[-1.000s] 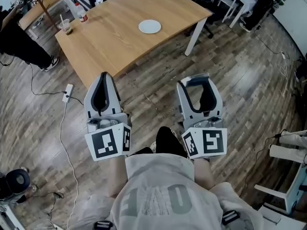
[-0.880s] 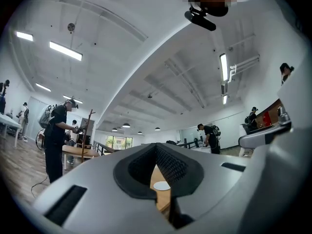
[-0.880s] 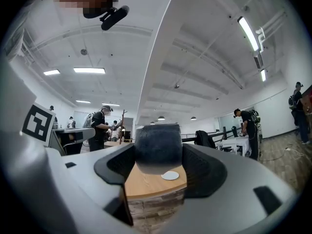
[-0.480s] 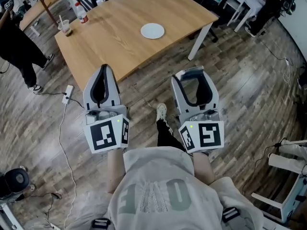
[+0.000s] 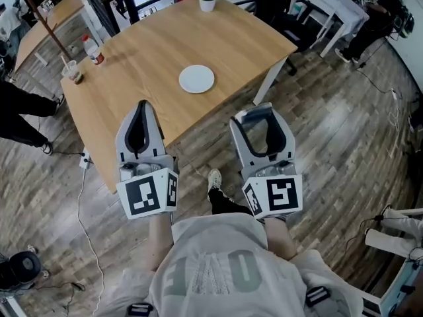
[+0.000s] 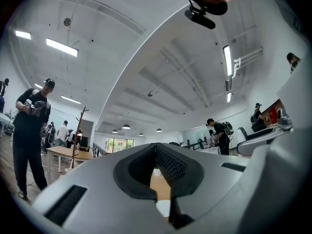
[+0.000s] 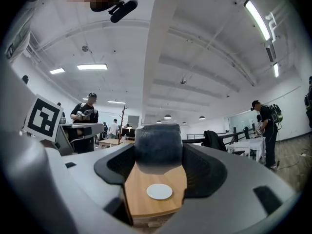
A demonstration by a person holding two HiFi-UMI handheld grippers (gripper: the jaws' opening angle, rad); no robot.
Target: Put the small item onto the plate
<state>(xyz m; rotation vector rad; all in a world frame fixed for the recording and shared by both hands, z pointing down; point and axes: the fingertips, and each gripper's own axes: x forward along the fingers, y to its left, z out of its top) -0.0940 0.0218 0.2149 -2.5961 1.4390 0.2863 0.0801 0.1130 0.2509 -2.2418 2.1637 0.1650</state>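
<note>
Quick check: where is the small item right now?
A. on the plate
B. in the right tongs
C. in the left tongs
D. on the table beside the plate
B: the dark small item sits clamped in the right tongs, and the plate on the table is empty.

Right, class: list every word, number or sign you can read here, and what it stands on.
On the shirt: large pale letters, upside down and creased, not surely readable.
On the left tool and right tool: square black-and-white markers, no words.
On the bottle: label too small to read.
</note>
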